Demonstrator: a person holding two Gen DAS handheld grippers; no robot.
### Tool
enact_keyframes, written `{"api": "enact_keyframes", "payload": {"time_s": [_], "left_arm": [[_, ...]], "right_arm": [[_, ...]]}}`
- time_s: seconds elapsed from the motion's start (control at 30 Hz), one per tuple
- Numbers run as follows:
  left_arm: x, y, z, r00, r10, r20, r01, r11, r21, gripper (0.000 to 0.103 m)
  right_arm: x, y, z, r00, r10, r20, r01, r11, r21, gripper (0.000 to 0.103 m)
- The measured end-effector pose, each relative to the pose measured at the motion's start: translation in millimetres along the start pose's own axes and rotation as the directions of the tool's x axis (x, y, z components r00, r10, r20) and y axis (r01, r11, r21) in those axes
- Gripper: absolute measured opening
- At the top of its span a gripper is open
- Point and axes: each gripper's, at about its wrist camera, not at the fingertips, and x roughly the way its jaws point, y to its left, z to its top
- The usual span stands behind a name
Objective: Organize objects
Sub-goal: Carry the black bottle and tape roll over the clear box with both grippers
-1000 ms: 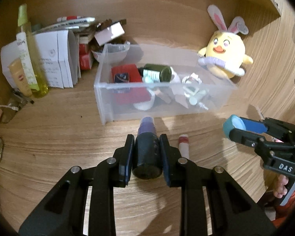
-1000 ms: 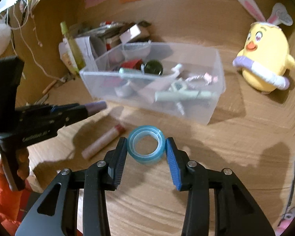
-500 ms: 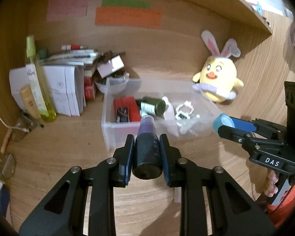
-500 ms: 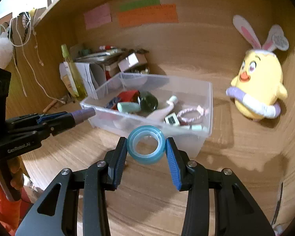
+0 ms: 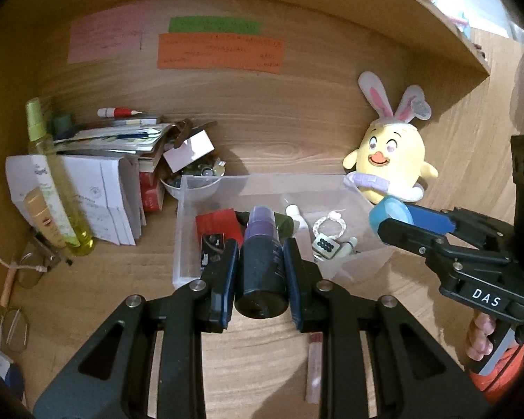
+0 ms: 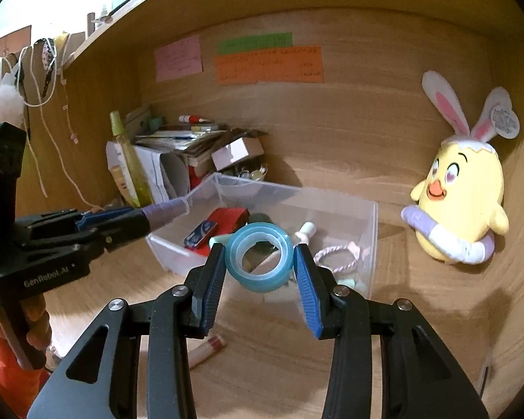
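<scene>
My left gripper (image 5: 261, 272) is shut on a dark bottle with a purple cap (image 5: 261, 244), held above the desk at the front of a clear plastic bin (image 5: 188, 241). My right gripper (image 6: 260, 262) is shut on a blue tape roll (image 6: 260, 262), held in the air in front of the same bin (image 6: 366, 244). The bin holds a red box (image 5: 220, 221), a green bottle, a white bottle and a pink ring. A pink tube (image 5: 314, 366) lies on the desk below the grippers, also in the right wrist view (image 6: 206, 349). The right gripper shows at the right in the left wrist view (image 5: 394, 220).
A yellow chick plush (image 5: 387, 171) with bunny ears sits right of the bin against the wall. Papers, boxes, a small bowl and a yellow spray bottle (image 5: 52, 181) crowd the back left corner. Glasses (image 5: 14, 328) lie at the left edge. A shelf runs overhead.
Both grippers rose and pulled back from the desk with their objects still held. The bin and pink tube now sit lower and farther in view.
</scene>
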Motion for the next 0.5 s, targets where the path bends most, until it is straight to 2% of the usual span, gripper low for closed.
{"api": "enact_keyframes", "payload": {"time_s": [0.2,0.5], "left_arm": [[22.5,3.3,8.4,1.0,0.008,-0.023,-0.008,1.0,-0.01,0.025],[56.4,15.2,12.7,0.996,0.021,-0.084,-0.024,0.999,-0.027,0.025]], "right_arm": [[21.0,-5.1,9.1,0.999,-0.031,-0.013,0.031,1.0,-0.005,0.037],[61.4,-22.5,7.3,0.994,-0.07,-0.088,0.073,0.997,0.026,0.037]]}}
